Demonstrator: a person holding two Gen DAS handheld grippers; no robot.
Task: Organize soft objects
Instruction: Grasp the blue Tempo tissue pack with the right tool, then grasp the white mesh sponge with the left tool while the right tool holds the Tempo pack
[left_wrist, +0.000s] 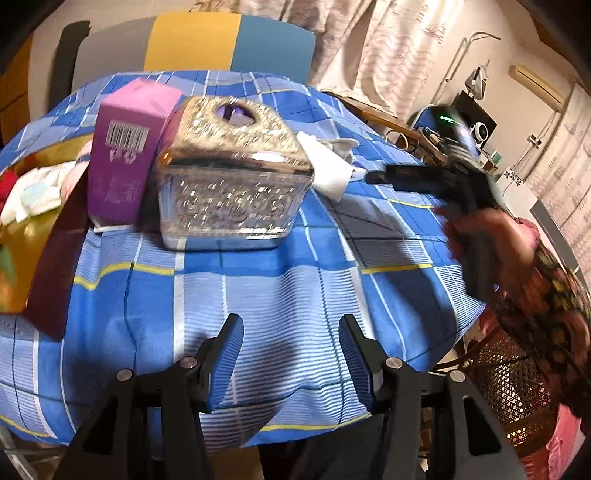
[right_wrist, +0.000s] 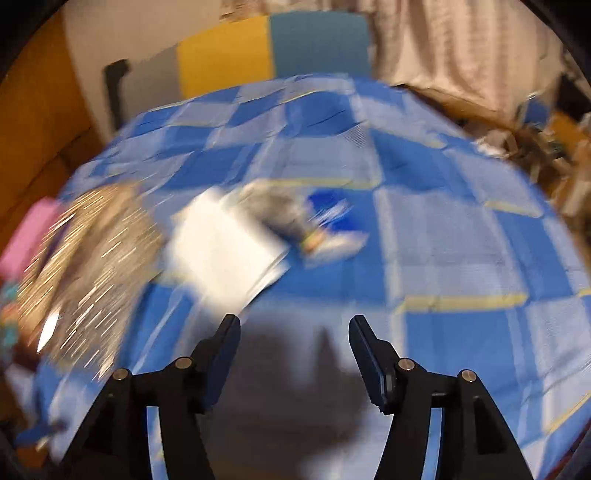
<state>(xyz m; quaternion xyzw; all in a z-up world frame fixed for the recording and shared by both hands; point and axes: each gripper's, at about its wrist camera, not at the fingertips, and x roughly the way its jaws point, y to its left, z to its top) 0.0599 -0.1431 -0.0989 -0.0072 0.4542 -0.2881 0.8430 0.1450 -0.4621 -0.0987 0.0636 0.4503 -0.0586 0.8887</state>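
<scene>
A white folded cloth (left_wrist: 330, 173) lies on the blue checked tablecloth (left_wrist: 280, 291) right of a glittery gold tissue box (left_wrist: 232, 173). It also shows in the blurred right wrist view (right_wrist: 221, 251), with a grey and blue soft item (right_wrist: 295, 218) beside it. My left gripper (left_wrist: 291, 326) is open and empty above the near tablecloth. My right gripper (right_wrist: 293, 328) is open and empty, just short of the white cloth. The right gripper also shows in the left wrist view (left_wrist: 424, 181), held by a hand.
A purple carton (left_wrist: 125, 155) stands left of the tissue box. A gold container (left_wrist: 33, 192) with cloths sits at the far left, a dark red panel (left_wrist: 55, 266) before it. A wicker chair (left_wrist: 517, 387) stands off the table's right edge.
</scene>
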